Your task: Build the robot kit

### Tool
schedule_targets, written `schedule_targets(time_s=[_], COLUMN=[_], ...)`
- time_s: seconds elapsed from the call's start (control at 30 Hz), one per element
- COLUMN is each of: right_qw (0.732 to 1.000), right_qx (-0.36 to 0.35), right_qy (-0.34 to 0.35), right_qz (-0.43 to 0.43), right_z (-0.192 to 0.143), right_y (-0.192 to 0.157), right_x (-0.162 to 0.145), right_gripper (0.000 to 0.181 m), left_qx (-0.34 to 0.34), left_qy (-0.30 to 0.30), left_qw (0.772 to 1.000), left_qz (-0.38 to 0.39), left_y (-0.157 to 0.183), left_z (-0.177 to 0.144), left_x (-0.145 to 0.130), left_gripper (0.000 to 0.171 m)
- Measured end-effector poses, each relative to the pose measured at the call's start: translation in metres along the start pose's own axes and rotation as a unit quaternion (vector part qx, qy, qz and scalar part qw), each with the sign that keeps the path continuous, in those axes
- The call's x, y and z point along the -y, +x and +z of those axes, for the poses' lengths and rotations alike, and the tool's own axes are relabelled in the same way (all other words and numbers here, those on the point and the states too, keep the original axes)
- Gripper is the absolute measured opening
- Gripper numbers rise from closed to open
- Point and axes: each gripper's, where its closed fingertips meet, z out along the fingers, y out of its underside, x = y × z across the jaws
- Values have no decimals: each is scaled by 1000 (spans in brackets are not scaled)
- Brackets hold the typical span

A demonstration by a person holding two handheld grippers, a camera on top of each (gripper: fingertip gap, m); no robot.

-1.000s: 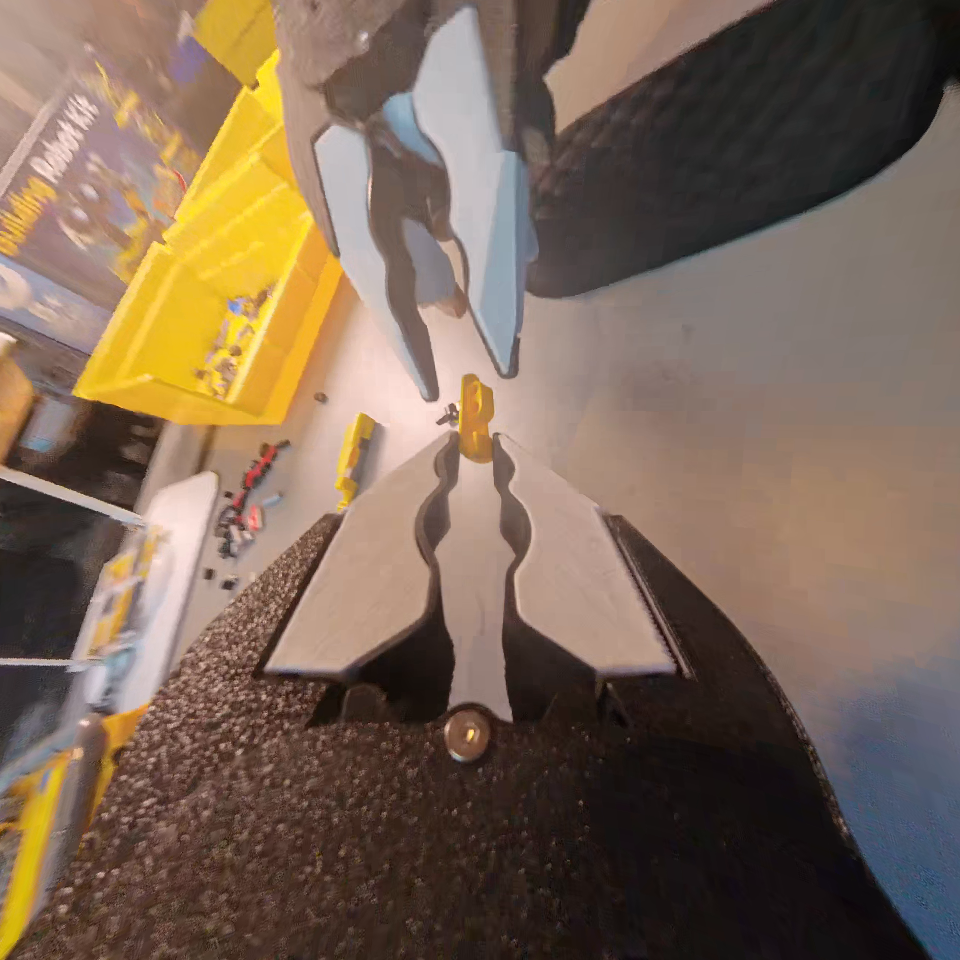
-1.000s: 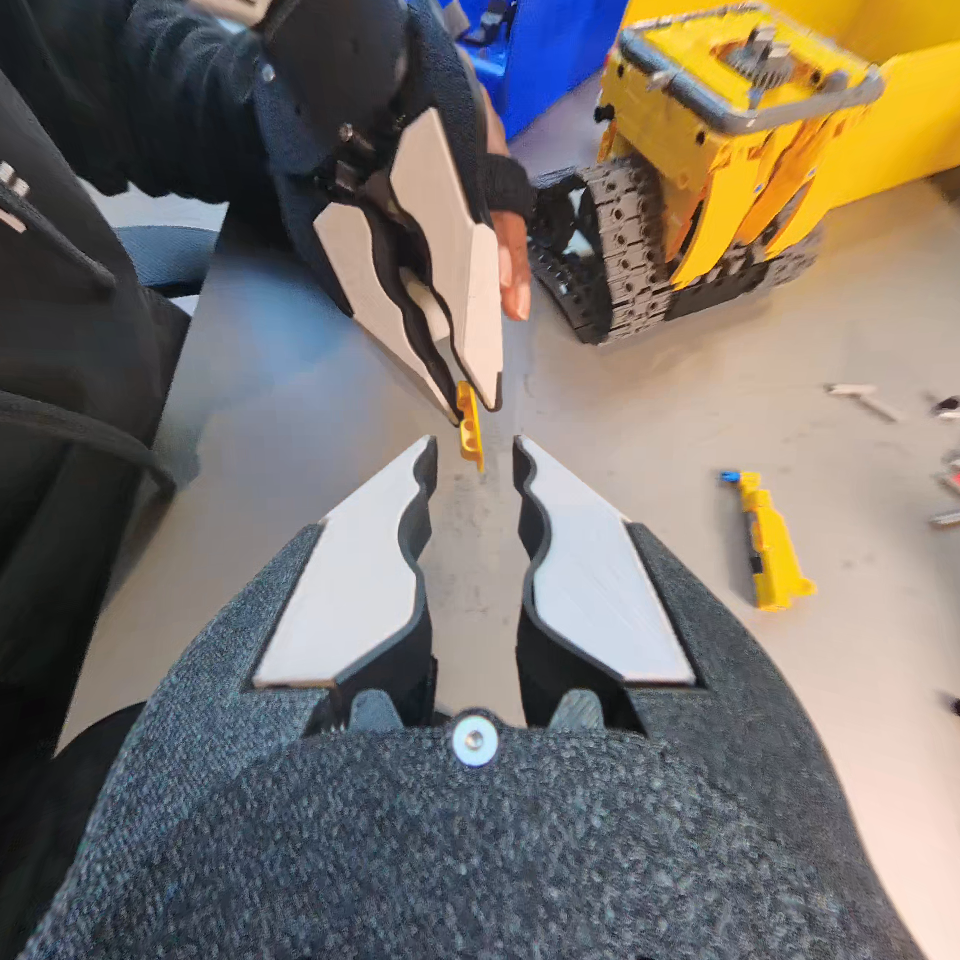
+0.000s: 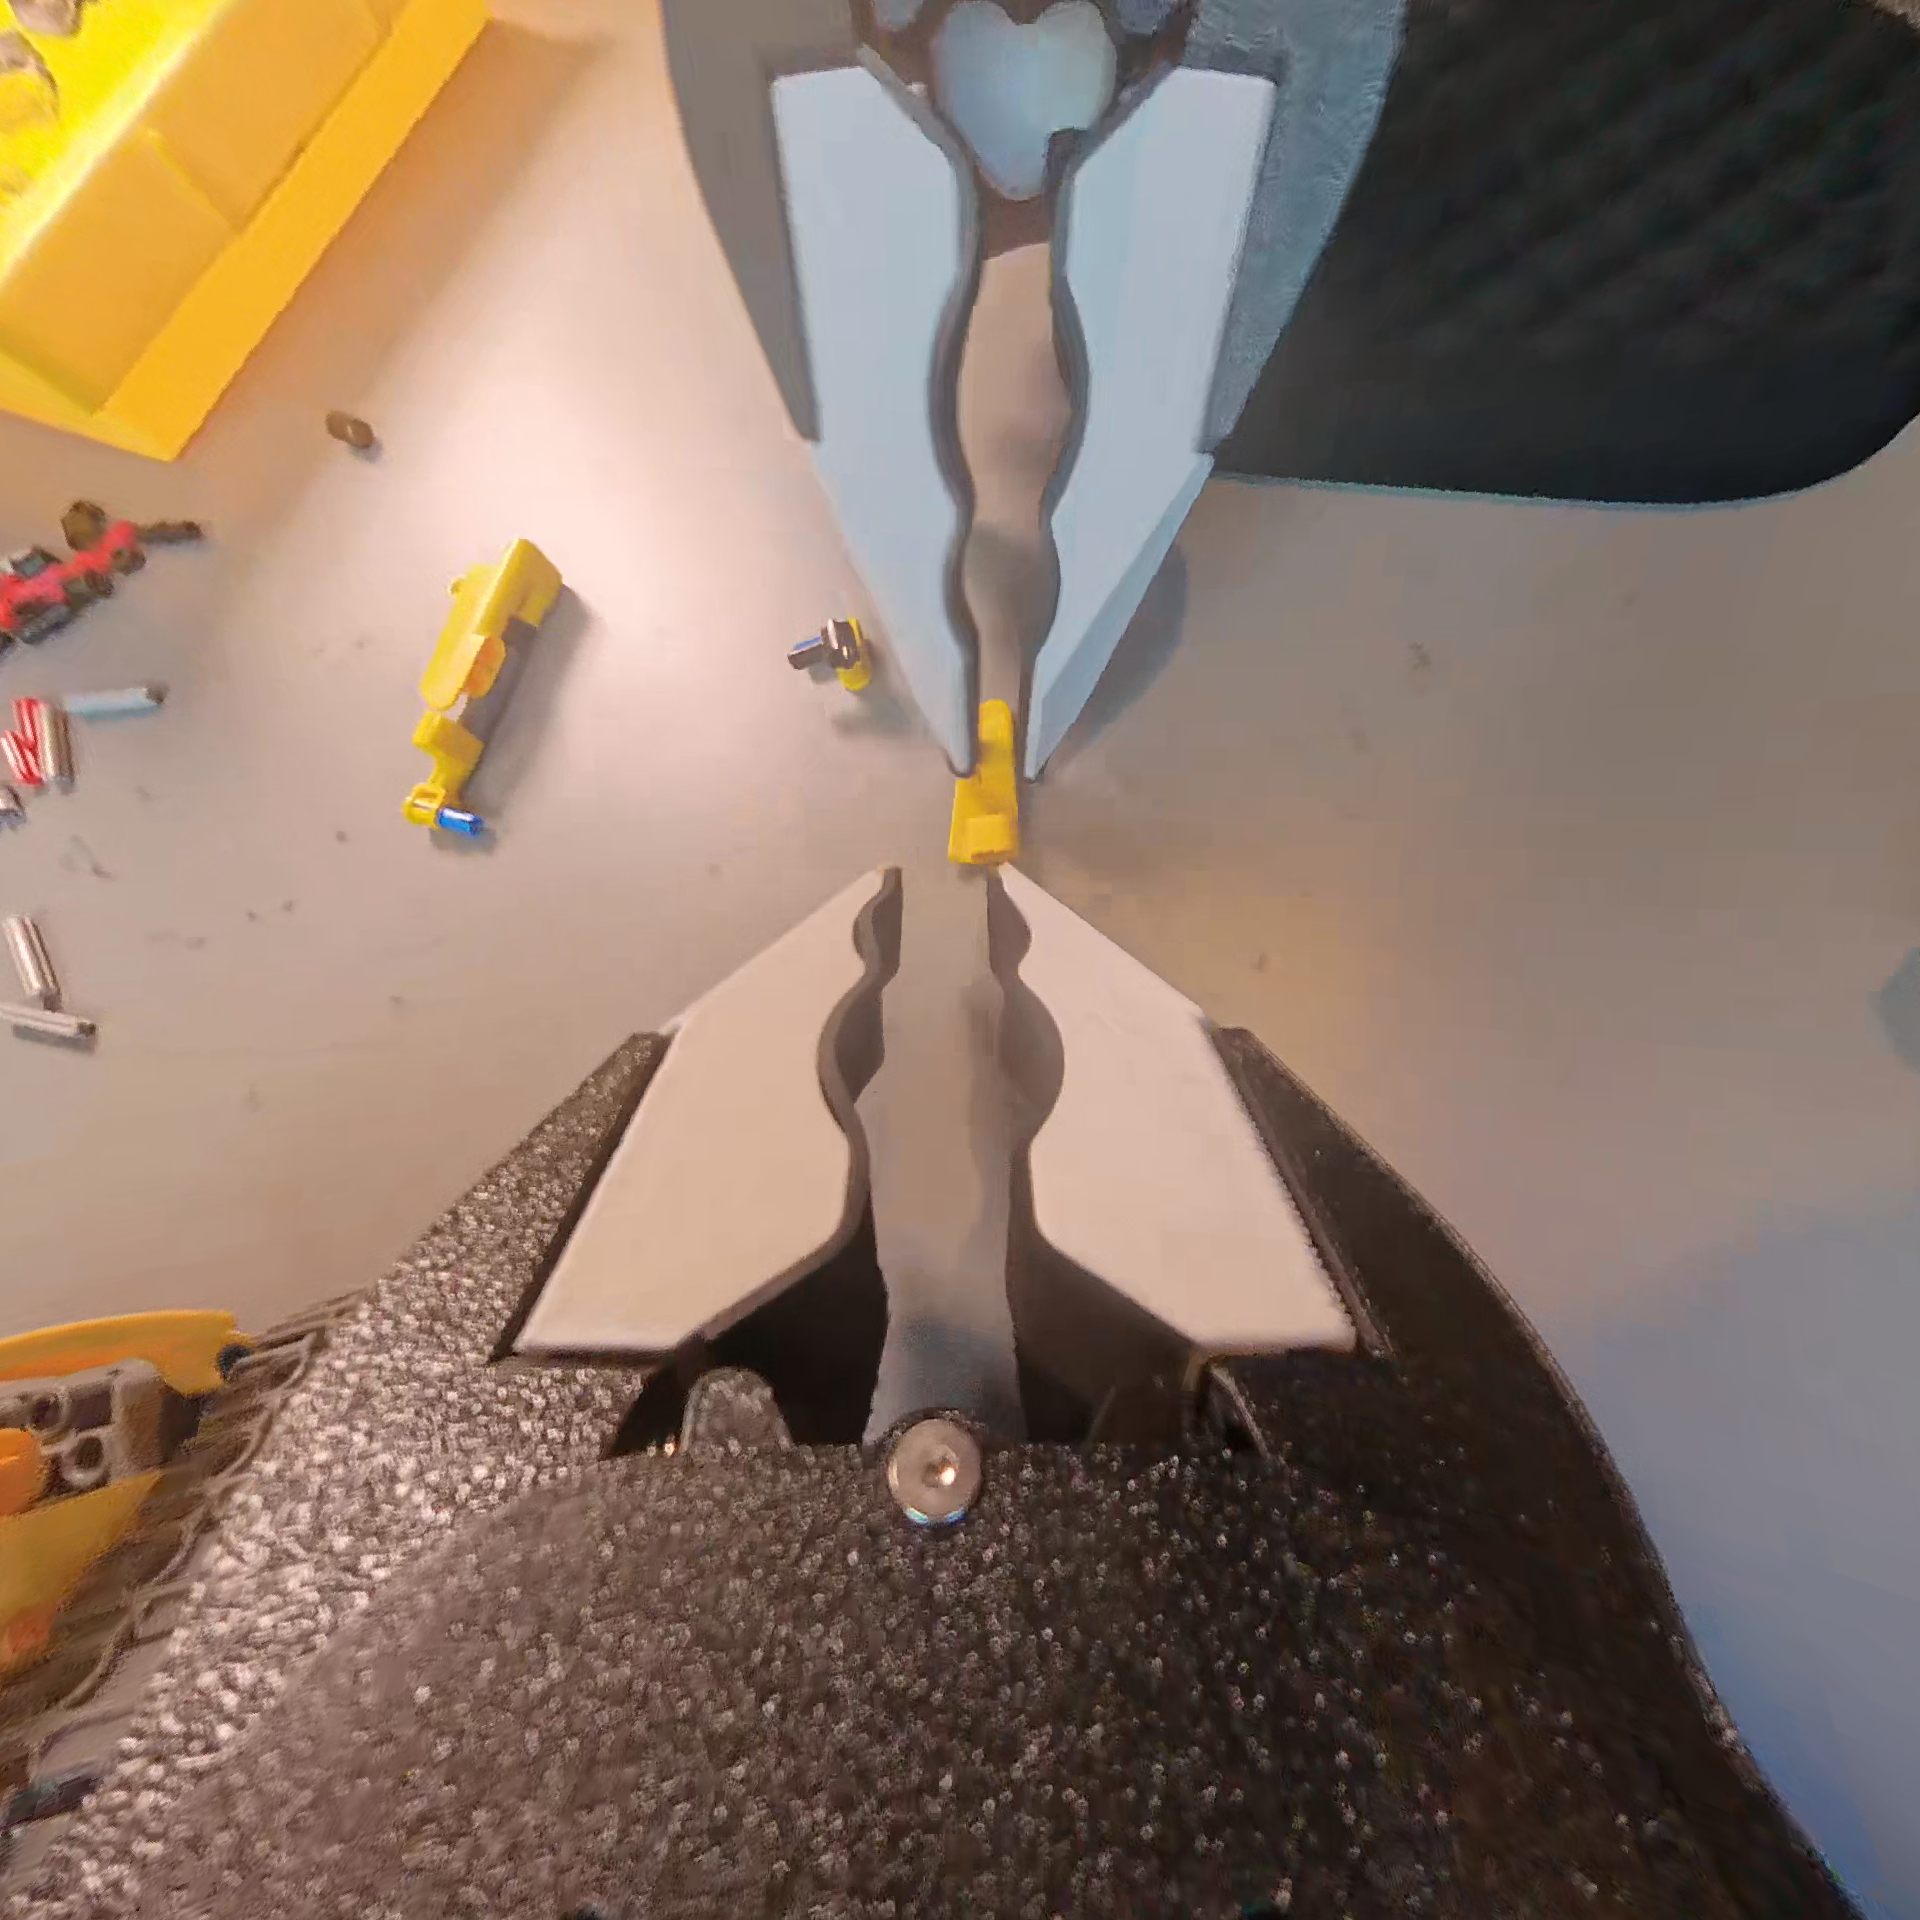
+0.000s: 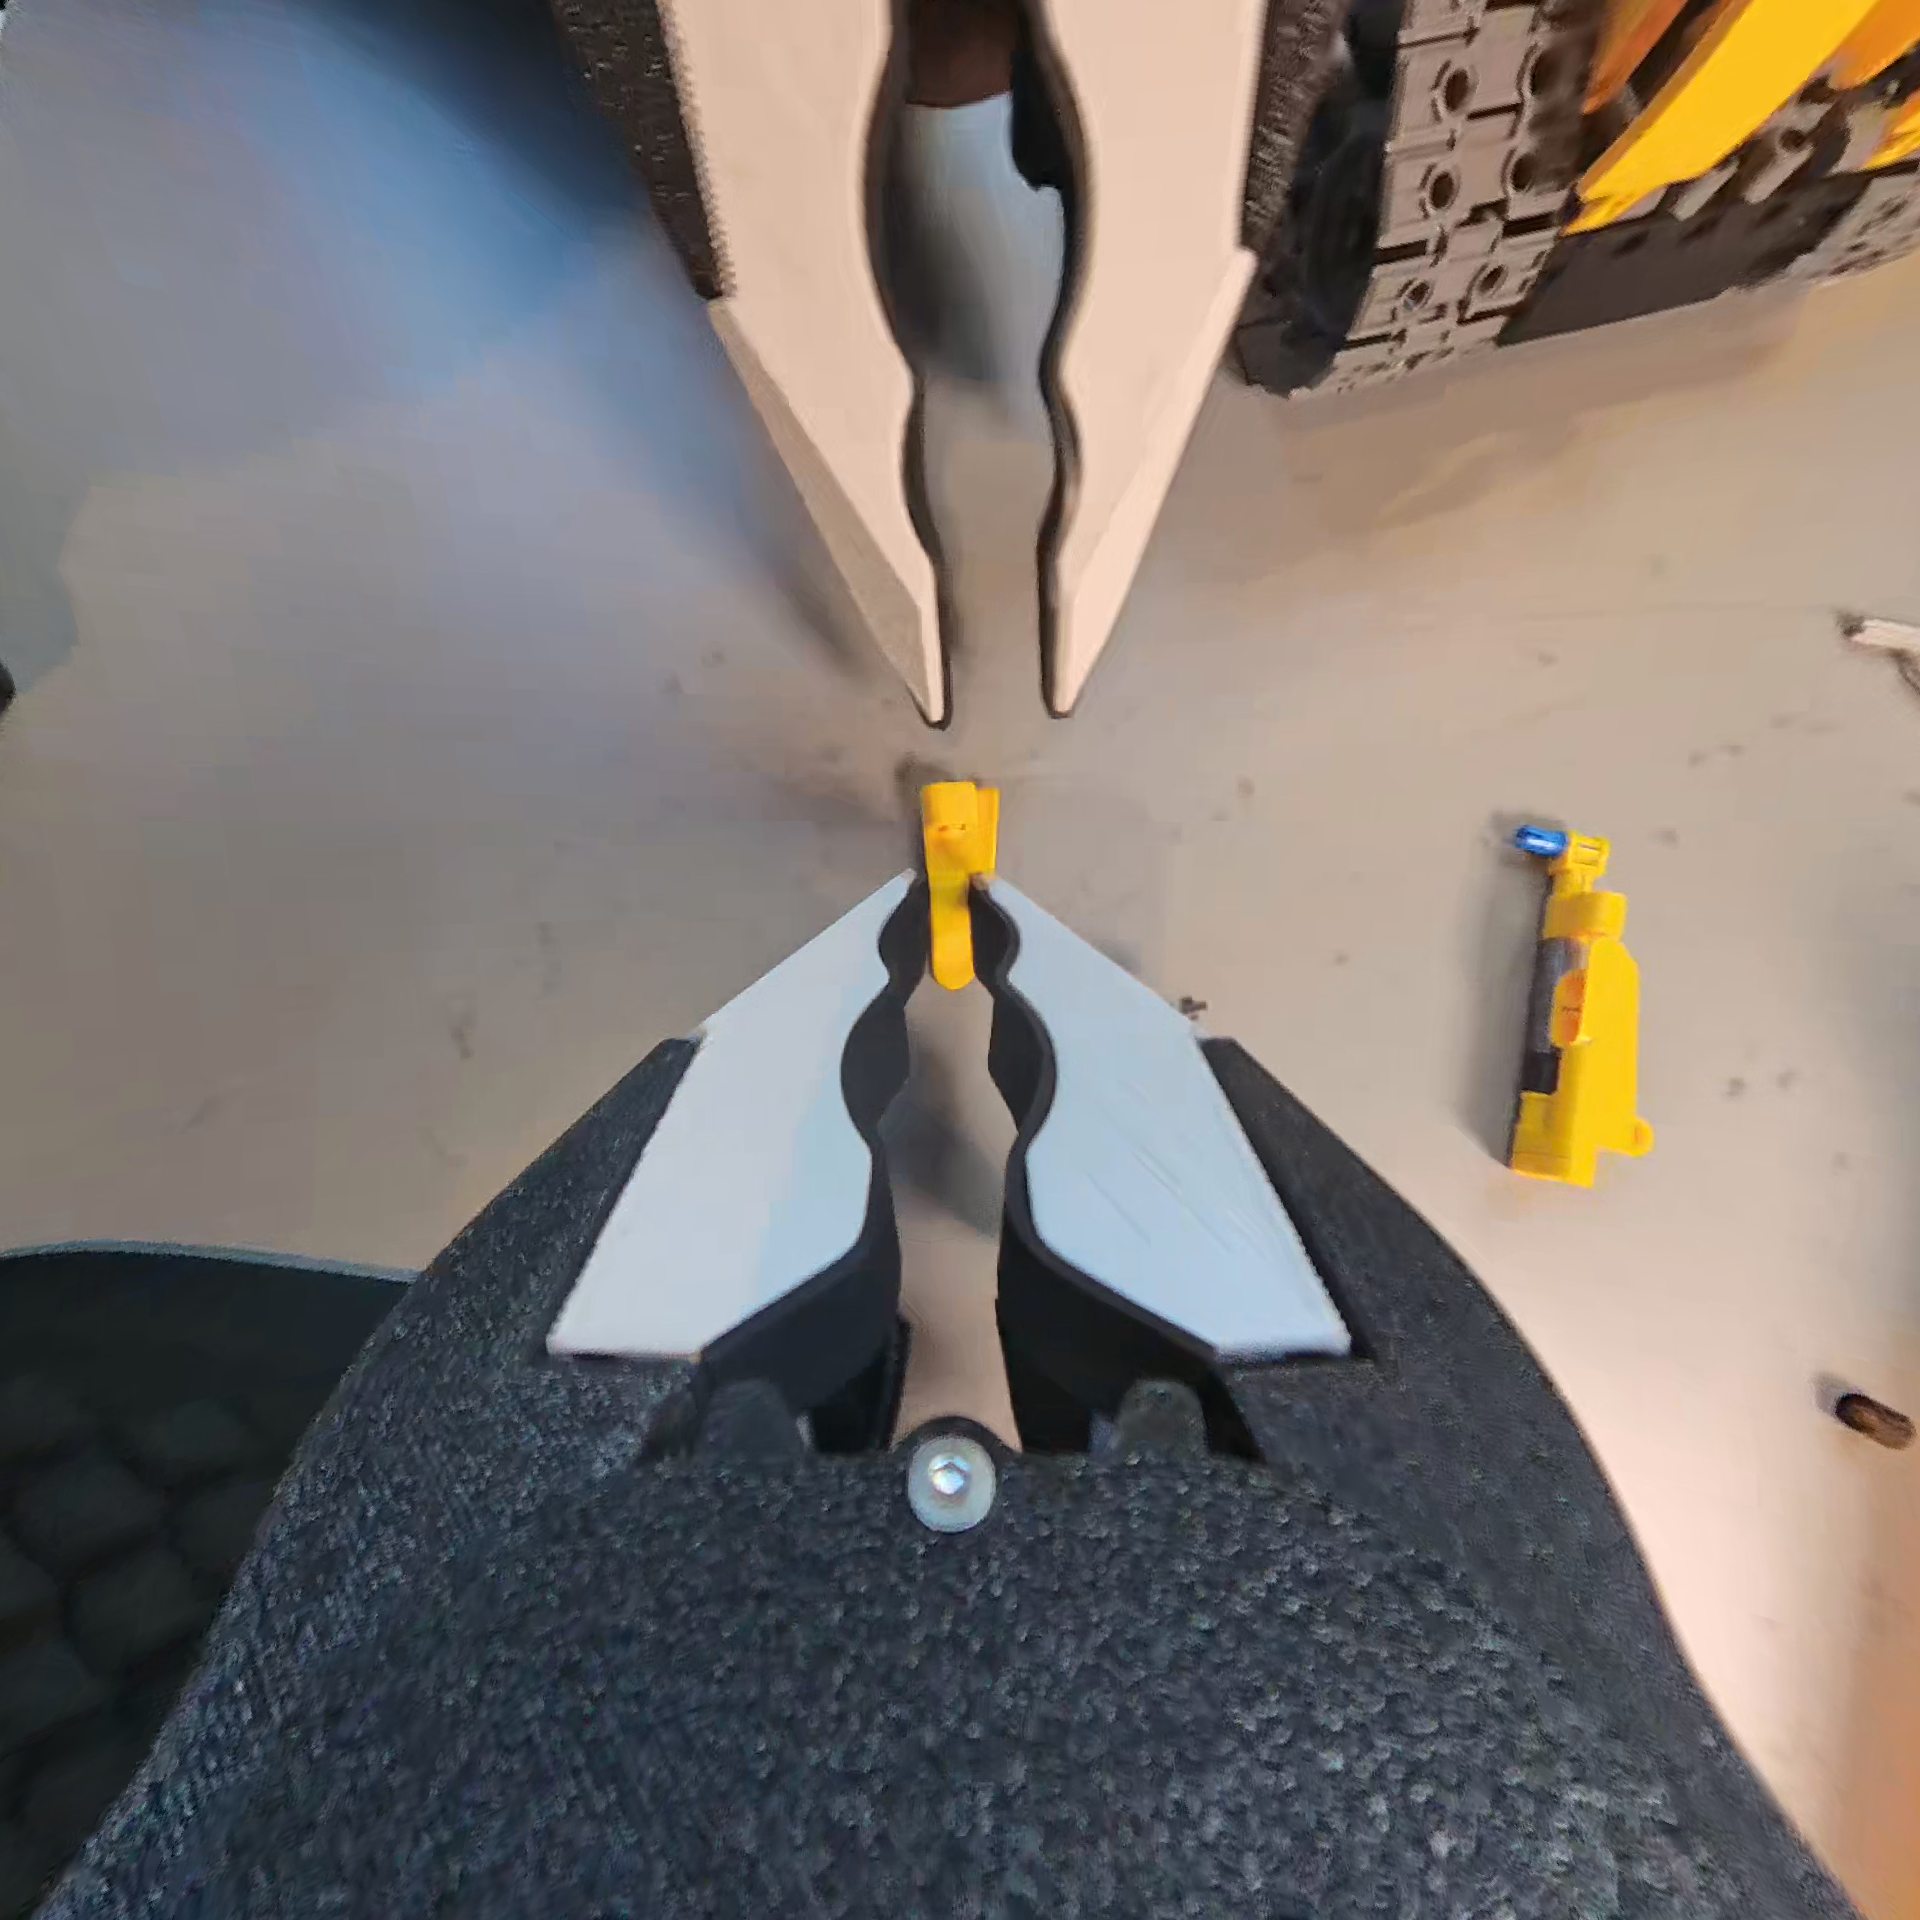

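Handover state differs from a second ago: the small yellow piece (image 4: 954, 894), then pinched in the left gripper's tips, now sits clamped between the tips of the right gripper (image 4: 948, 881), its wider end sticking out past them.

Left gripper (image 3: 943, 875) has let go; jaws stand slightly apart with nothing between, the tips just short of the piece. Both tools have also swung from tilted to nearly tip-to-tip, facing each other in line, low over the grey table (image 3: 1507, 831).

Outward, in the right wrist view: a longer yellow assembly with a blue pin (image 4: 1574, 1013) lies well apart on the right, and a yellow-and-grey tracked model (image 4: 1538, 197) stands behind the left tool. In the left wrist view: a small black-and-yellow connector (image 3: 834, 652) beside the right tool, loose pins and red parts (image 3: 62, 582) farther left, a yellow bin (image 3: 156, 239) at the corner.
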Motion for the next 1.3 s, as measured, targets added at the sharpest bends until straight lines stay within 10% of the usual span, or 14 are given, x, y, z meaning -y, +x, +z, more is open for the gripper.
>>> schedule_targets(time_s=[0.43, 0.63, 0.83, 1.0, 1.1, 1.3], right_qw=[948, 984, 966, 966, 976, 996], right_qx=[-190, -41, 116, 137, 101, -15], right_qy=[91, 170, 149, 138, 143, 20], right_qz=[-240, 19, 175, 173, 126, -90], right_z=[-31, -52, -38, -30, -32, -19], right_y=[-6, -3, -8, -11, -7, -9], right_x=[39, 43, 34, 37, 38, -5], right_gripper=[7, 22, 27, 13, 12, 12], left_qx=[-109, 75, 236, 275, 272, 154], left_qy=[71, 68, 23, 8, 17, 94], left_qw=[988, 985, 887, 845, 857, 966], left_qz=[-89, 138, 397, 458, 437, 187], left_y=[20, 5, 1, 2, -1, -15], left_z=[-12, -14, -15, -16, -17, -31], left_x=[26, 24, 28, 28, 28, 26], left_gripper=[11, 7, 7, 6, 6, 26])
